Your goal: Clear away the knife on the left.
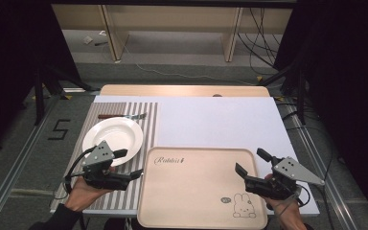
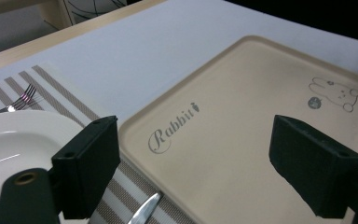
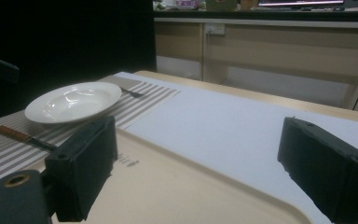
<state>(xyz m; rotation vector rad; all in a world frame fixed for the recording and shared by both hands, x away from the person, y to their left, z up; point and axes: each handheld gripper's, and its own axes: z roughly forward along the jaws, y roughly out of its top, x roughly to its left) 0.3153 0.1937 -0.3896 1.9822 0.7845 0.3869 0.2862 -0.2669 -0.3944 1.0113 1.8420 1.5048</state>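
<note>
The tray (image 1: 191,191) is beige, printed with grey "Rabbit" script and an outlined rabbit drawing. The plate (image 1: 113,135) is plain white. The placemat (image 1: 146,120) carries grey-brown and white stripes. A white sheet (image 1: 220,122) covers the light wooden counter (image 1: 182,90). Both hand-held grippers, left (image 1: 129,165) and right (image 1: 250,162), are black with grey plates.

Each hand-held gripper is built in black, with two blocky, square-ended jaws. The left hand-held gripper (image 1: 128,164) is topped by a grey three-cornered plate (image 1: 99,154) dotted with small dark screws, and a black cable (image 1: 74,164) is looped from its body. The same kind of grey plate (image 1: 294,171) is carried on the right hand-held gripper (image 1: 252,162). A brass-coloured ring is set into the black mount at the base of one jaw in each gripper view. A dark sleeve (image 1: 57,218) is worn on the left forearm.
</note>
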